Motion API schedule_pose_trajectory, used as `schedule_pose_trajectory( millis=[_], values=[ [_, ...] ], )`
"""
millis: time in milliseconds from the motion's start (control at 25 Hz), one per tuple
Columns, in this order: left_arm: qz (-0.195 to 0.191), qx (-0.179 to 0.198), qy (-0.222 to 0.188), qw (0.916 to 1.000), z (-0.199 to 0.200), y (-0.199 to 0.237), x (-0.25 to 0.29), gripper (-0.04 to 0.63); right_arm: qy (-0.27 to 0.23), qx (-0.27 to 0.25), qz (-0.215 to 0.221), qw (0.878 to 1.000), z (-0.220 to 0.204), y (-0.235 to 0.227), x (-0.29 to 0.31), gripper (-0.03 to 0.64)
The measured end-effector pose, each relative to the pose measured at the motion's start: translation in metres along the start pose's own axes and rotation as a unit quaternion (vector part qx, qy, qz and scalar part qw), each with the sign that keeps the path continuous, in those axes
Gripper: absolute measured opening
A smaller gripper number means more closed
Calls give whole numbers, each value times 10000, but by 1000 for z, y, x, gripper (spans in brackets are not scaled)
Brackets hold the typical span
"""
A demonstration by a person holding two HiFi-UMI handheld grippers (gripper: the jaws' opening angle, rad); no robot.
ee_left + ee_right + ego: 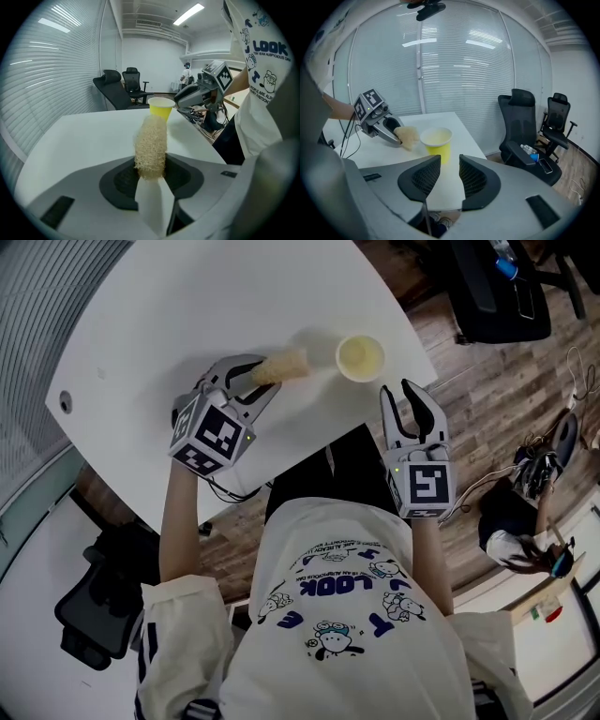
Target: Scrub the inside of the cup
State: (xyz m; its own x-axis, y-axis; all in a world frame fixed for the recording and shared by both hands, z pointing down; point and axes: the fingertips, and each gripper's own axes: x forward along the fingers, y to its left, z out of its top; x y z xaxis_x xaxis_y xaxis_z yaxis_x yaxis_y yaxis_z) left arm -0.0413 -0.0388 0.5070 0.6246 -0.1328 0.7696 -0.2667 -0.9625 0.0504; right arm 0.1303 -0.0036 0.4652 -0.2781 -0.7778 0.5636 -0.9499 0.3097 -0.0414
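**Head view, then both gripper views: sponge outside the cup, cup standing by itself**

Head view: the yellow cup point(360, 357) stands upright on the white worktop point(187, 306), near its right edge, mouth facing up. Nothing is touching it. The left gripper point(253, 379) is over the worktop to the cup's left, clamped on a tan loofah sponge point(281, 364). The sponge pokes out toward the cup, and its free end stops just beside the cup, not inside it. The right gripper point(410, 395) is just off the worktop's near edge, on the near right of the cup. Its jaws are parted with nothing in them.

Left gripper view: pretty clear here, the jaws are pinched on the lower end of the sponge point(151, 145), which sticks straight out ahead. The cup point(161, 108) sits right behind the sponge tip. The right gripper point(180, 99) is just right of the cup, tips near the rim, and I can't tell if they touch. Black office chairs point(119, 89) are way at the back.

Right gripper view: there's a narrow gap between the jaws and it's empty, only bare worktop showing through. The cup point(437, 143) stands a little beyond the tips, apart from them. The left gripper point(396, 136) and sponge point(408, 135) are just left of the cup.
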Motion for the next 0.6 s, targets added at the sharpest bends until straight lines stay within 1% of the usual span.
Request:
schedule_pose_trajectory(
  millis=[80, 280, 480, 600],
  values=[
    [17, -3, -3, 10000, 3, -2, 1, 167, -30, -28, 228, 9997, -1, 6, 1, 120],
    [59, -153, -109, 9998, 10, -4, 4, 167, -40, -100, 705, 9975, -4, 11, 7, 199],
    [45, -193, -164, 9997, 14, -5, 11, 167, 126, -243, 987, 9947, -12, 12, 16, 209],
    [47, -270, -175, 9995, 14, -5, 13, 167, 109, -312, 1152, 9928, -13, 15, 20, 209]
  ],
)
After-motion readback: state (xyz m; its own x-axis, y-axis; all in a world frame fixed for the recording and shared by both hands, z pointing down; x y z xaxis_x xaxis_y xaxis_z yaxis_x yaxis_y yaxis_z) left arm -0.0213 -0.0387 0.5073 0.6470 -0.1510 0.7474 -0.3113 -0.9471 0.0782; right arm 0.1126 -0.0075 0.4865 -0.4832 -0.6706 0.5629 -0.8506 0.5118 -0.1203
